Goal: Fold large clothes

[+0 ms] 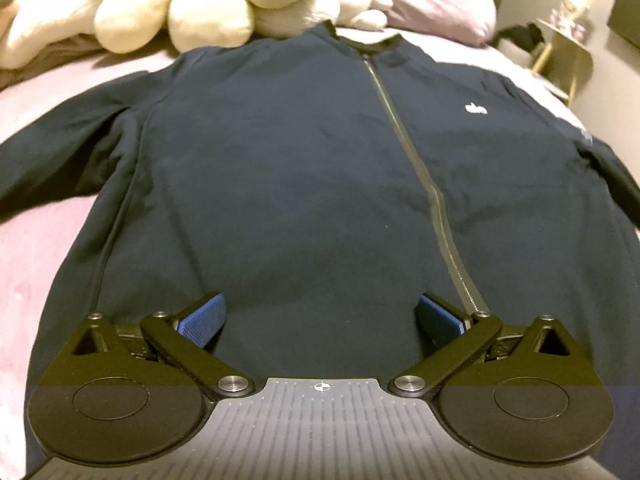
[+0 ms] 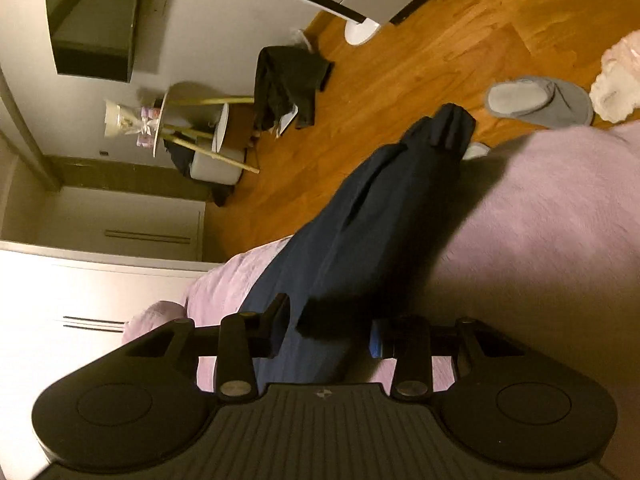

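A large navy zip-up jacket [image 1: 304,168] lies flat, front up, on a pink bed cover [image 1: 36,264], collar at the far end, both sleeves spread out. My left gripper [image 1: 320,316] is open over the jacket's bottom hem, left of the zipper [image 1: 420,176], its blue pads [image 1: 202,320] wide apart and empty. In the right wrist view, one navy sleeve [image 2: 360,216] runs away from me toward the bed edge, its cuff [image 2: 452,124] hanging past it. My right gripper [image 2: 330,336] is open, its jaws on either side of the sleeve near the shoulder end.
Cream plush toys [image 1: 208,4] and a pink pillow [image 1: 432,0] lie beyond the collar. Beside the bed are a wooden floor [image 2: 400,64], a grey slipper [image 2: 540,100], a small round side table [image 2: 188,128] and dark clothes [image 2: 288,84] on the floor.
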The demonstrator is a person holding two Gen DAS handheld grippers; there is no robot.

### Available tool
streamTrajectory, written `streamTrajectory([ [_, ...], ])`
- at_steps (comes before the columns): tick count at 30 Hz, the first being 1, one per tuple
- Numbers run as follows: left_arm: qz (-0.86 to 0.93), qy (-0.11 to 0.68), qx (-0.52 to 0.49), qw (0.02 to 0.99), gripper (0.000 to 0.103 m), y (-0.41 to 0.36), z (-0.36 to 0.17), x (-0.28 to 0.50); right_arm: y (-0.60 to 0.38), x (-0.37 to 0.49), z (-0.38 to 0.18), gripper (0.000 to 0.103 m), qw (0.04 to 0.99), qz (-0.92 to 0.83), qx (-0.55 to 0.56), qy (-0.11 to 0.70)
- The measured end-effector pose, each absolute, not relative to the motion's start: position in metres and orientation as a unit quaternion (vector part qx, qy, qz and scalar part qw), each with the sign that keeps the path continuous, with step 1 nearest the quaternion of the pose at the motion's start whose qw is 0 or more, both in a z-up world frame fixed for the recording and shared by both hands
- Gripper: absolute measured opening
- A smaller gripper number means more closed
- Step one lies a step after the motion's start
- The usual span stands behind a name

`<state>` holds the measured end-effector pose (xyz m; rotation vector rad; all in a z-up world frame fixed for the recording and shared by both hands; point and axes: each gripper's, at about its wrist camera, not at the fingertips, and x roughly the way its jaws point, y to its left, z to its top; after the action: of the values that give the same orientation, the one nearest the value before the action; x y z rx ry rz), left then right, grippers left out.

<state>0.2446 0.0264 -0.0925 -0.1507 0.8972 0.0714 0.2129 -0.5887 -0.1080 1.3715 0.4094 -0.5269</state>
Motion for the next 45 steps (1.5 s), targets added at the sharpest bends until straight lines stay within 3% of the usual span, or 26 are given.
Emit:
streamTrajectory([
  [1,0.032,0.437,-0.075,0.896,0.103,0.027,-0.091,0.246,-0.593,0.218,-0.105,0.033,0.731,-0.236,0.611,0.192],
  [2,0.03,0.442,-0.078,0.893,0.103,0.03,-0.09,0.247,-0.598,0.229,-0.099,0.019,0.735,-0.243,0.598,0.206],
  [3,0.028,0.447,-0.079,0.891,0.103,0.03,-0.091,0.249,-0.596,0.233,-0.093,0.016,0.741,-0.255,0.578,0.225],
  [6,0.022,0.457,-0.076,0.886,0.103,0.033,-0.09,0.25,-0.578,0.252,-0.06,0.013,0.784,-0.287,0.488,0.256],
  [8,0.017,0.46,-0.078,0.884,0.103,0.034,-0.088,0.251,-0.539,0.268,-0.02,0.012,0.847,-0.294,0.365,0.251],
  [13,0.004,0.448,-0.123,0.886,0.103,0.05,-0.077,0.243,-0.374,0.299,0.037,0.013,0.969,-0.106,0.059,0.216],
  [19,-0.004,0.43,-0.182,0.884,0.103,0.08,-0.06,0.245,-0.197,0.301,-0.04,0.02,0.938,0.101,-0.217,0.252],
  [22,-0.028,0.407,-0.208,0.889,0.103,0.082,-0.047,0.258,-0.164,0.314,-0.096,0.023,0.887,0.13,-0.294,0.331],
  [23,-0.038,0.402,-0.217,0.888,0.103,0.08,-0.045,0.264,-0.162,0.313,-0.105,0.023,0.887,0.125,-0.305,0.323],
  [25,-0.06,0.395,-0.235,0.886,0.103,0.072,-0.042,0.28,-0.158,0.31,-0.101,0.027,0.889,0.119,-0.31,0.315],
  [27,-0.078,0.39,-0.245,0.884,0.103,0.061,-0.041,0.297,-0.165,0.306,-0.088,0.047,0.895,0.125,-0.275,0.328],
  [29,-0.098,0.388,-0.256,0.88,0.103,0.048,-0.043,0.317,-0.182,0.302,-0.061,0.092,0.913,0.142,-0.203,0.323],
  [31,-0.115,0.397,-0.269,0.87,0.103,0.035,-0.053,0.339,-0.209,0.288,-0.031,0.099,0.939,0.128,-0.116,0.296],
  [32,-0.12,0.404,-0.276,0.864,0.102,0.029,-0.059,0.348,-0.219,0.285,-0.023,0.099,0.946,0.119,-0.078,0.291],
  [35,-0.127,0.437,-0.294,0.84,0.082,0.016,-0.078,0.372,-0.268,0.272,-0.017,0.095,0.942,0.096,0.086,0.311],
  [36,-0.128,0.449,-0.298,0.833,0.08,0.013,-0.085,0.378,-0.285,0.267,-0.021,0.09,0.933,0.096,0.133,0.321],
  [37,-0.128,0.455,-0.3,0.829,0.079,0.01,-0.09,0.382,-0.297,0.259,-0.026,0.076,0.923,0.097,0.174,0.329],
  [38,-0.127,0.46,-0.298,0.827,0.071,0.007,-0.095,0.388,-0.31,0.252,-0.033,0.065,0.914,0.094,0.211,0.334],
  [39,-0.126,0.464,-0.298,0.825,0.058,0.005,-0.098,0.392,-0.319,0.247,-0.04,0.063,0.908,0.085,0.235,0.338],
  [41,-0.123,0.471,-0.306,0.818,0.05,0.001,-0.106,0.4,-0.33,0.239,-0.053,0.06,0.903,0.064,0.26,0.335],
  [42,-0.122,0.473,-0.305,0.818,0.041,-0.001,-0.107,0.403,-0.333,0.234,-0.06,0.058,0.903,0.055,0.268,0.333],
  [45,-0.115,0.466,-0.297,0.825,0.031,0.0,-0.105,0.406,-0.34,0.224,-0.078,0.057,0.893,0.048,0.296,0.337],
])
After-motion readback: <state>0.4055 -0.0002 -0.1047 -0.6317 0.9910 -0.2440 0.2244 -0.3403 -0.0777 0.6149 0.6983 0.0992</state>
